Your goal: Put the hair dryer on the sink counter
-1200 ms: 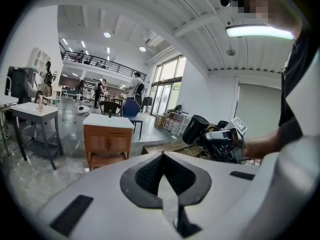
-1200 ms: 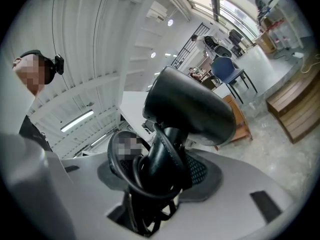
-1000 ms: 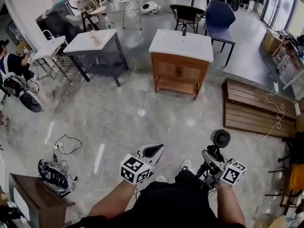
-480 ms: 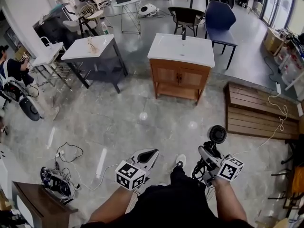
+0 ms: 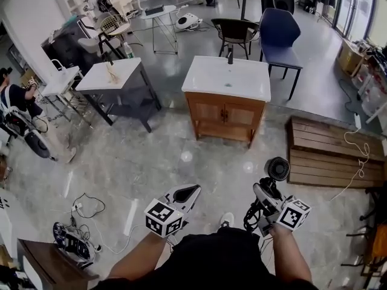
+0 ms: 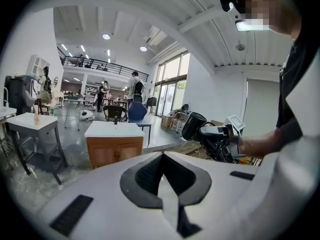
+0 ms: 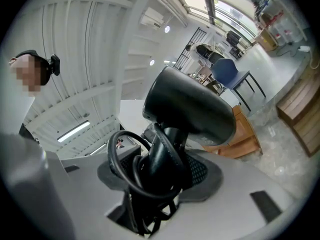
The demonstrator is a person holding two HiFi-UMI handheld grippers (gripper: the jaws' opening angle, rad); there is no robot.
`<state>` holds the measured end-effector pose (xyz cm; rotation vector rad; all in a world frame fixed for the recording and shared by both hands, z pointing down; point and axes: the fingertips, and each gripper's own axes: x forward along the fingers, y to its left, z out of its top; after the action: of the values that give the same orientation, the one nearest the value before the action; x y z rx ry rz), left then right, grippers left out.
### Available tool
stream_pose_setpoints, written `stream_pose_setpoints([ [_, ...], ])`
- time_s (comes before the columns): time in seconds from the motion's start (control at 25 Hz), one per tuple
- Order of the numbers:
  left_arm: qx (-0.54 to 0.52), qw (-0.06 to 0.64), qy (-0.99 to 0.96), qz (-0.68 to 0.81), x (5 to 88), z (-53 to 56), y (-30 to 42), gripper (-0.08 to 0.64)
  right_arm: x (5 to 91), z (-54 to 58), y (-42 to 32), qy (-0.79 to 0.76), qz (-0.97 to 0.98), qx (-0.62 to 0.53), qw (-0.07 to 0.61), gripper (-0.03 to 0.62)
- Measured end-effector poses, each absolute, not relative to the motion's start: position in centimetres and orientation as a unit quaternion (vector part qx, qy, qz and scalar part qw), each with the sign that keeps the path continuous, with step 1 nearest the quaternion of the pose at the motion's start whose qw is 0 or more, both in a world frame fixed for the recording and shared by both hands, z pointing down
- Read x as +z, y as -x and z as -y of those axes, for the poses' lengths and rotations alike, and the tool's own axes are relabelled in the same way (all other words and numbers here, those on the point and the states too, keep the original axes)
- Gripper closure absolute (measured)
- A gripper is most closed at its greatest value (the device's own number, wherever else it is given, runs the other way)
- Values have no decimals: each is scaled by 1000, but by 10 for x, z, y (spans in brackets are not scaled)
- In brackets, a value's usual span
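Observation:
A black hair dryer stands upright in my right gripper, low right in the head view. The jaws are shut on its handle, with its coiled black cord bunched against them. The barrel fills the right gripper view. The white sink counter with a black tap tops a wooden cabinet ahead across the floor, well beyond both grippers. My left gripper is low in the middle, shut with nothing in it. The left gripper view shows its jaws together, the counter and the dryer.
A dark table with a white top stands left of the sink cabinet. Chairs are behind it. A slatted wooden platform lies to the right. A cable and a device lie on the floor at the left, where a person sits.
The sink cabinet has slid lower in the head view and looks nearer. Both grippers keep the same pose, the right still holding the dryer.

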<state>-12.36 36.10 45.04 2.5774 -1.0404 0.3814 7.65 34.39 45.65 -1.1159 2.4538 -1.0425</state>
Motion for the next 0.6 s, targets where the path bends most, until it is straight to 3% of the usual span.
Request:
stream_pose_setpoints([
  [0.28,136,150,-913,353,446,-296,67,560,462,-294,-129,388,-844,-349,123,368],
  [0.6,151,178,-910,343,462,-267,40,560,481,-274,-149,390,-833,-376,112,368],
])
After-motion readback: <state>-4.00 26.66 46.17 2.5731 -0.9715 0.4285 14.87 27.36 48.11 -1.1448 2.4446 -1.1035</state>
